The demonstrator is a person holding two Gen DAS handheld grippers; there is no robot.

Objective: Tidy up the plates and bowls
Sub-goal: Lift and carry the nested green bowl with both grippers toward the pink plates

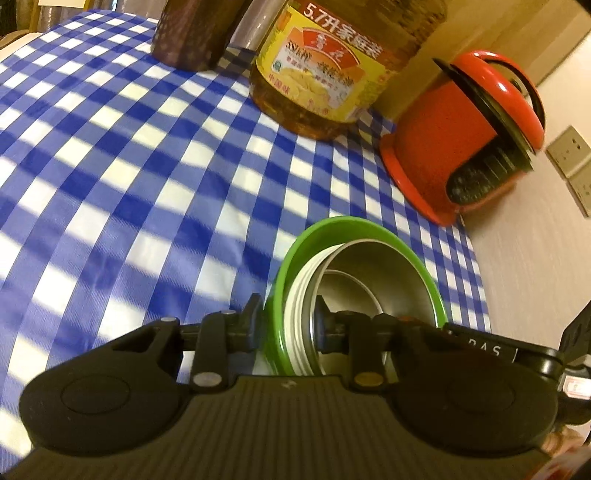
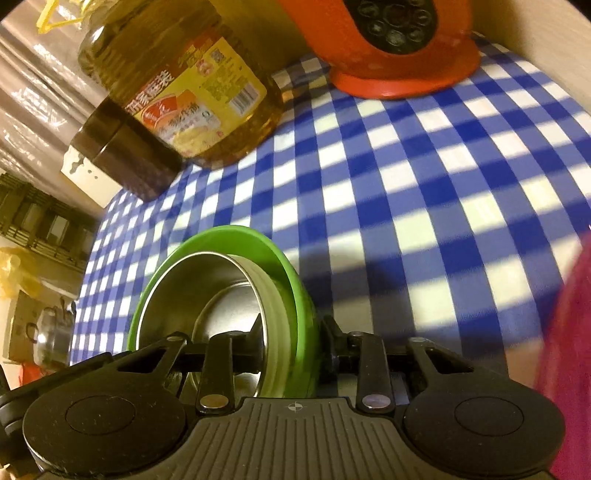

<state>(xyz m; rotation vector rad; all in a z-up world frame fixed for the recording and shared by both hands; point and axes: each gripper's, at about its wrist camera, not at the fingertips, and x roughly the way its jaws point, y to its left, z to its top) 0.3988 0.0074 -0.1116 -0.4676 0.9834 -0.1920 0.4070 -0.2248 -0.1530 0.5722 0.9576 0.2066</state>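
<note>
A steel bowl with a white ribbed outside (image 1: 354, 273) sits nested in a green plate (image 1: 295, 251). My left gripper (image 1: 286, 317) is shut on the stack's rim, one finger outside the green plate and one inside the bowl. In the right wrist view, the same steel bowl (image 2: 207, 295) in the green plate (image 2: 273, 251) is clamped at the opposite rim by my right gripper (image 2: 293, 332). The stack is held tilted above the blue-and-white checked tablecloth (image 1: 129, 166).
A large oil bottle (image 1: 325, 74) and a dark jar (image 1: 192, 33) stand at the back. A red rice cooker (image 1: 461, 140) stands by the wall on the right; it also shows in the right wrist view (image 2: 399, 44). A magenta blur (image 2: 569, 350) fills the right edge.
</note>
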